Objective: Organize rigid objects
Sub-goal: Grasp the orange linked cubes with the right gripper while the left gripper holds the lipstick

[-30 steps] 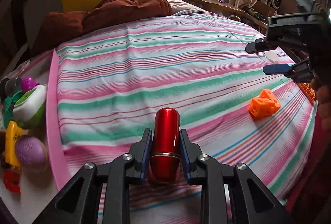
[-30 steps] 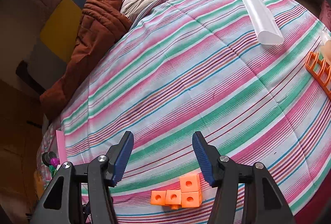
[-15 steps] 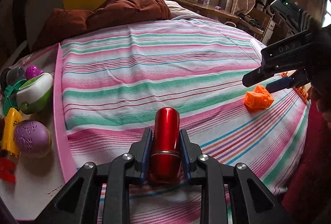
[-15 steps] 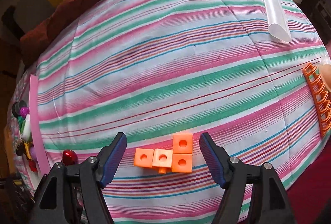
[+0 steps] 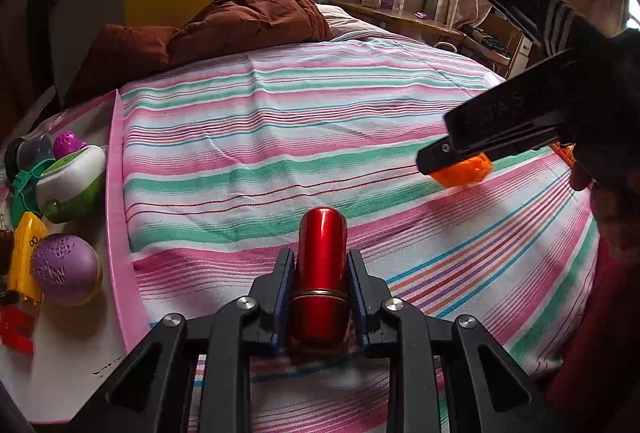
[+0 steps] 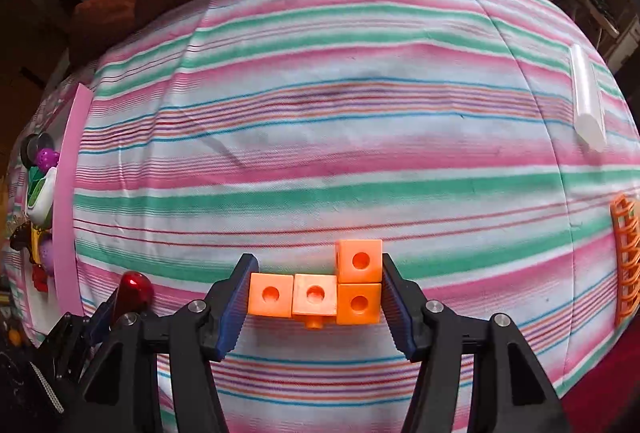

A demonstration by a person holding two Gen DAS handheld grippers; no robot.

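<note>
My left gripper is shut on a shiny red metal cylinder and holds it low over the striped bed cover; the cylinder's tip also shows in the right wrist view. My right gripper is open, its jaws on either side of an orange block of joined cubes that lies on the cover. The right jaw touches or nearly touches the cubes. In the left wrist view the right gripper's fingers hide part of the orange block.
A pink tray at the left holds toys: a purple ball, a green and white case, a yellow piece. A clear tube and an orange rack lie at the right. A brown quilt lies at the back.
My right gripper has come down and forward, so the orange cubes now sit between its open jaws. My left gripper still holds the red cylinder, moved slightly nearer the tray.
</note>
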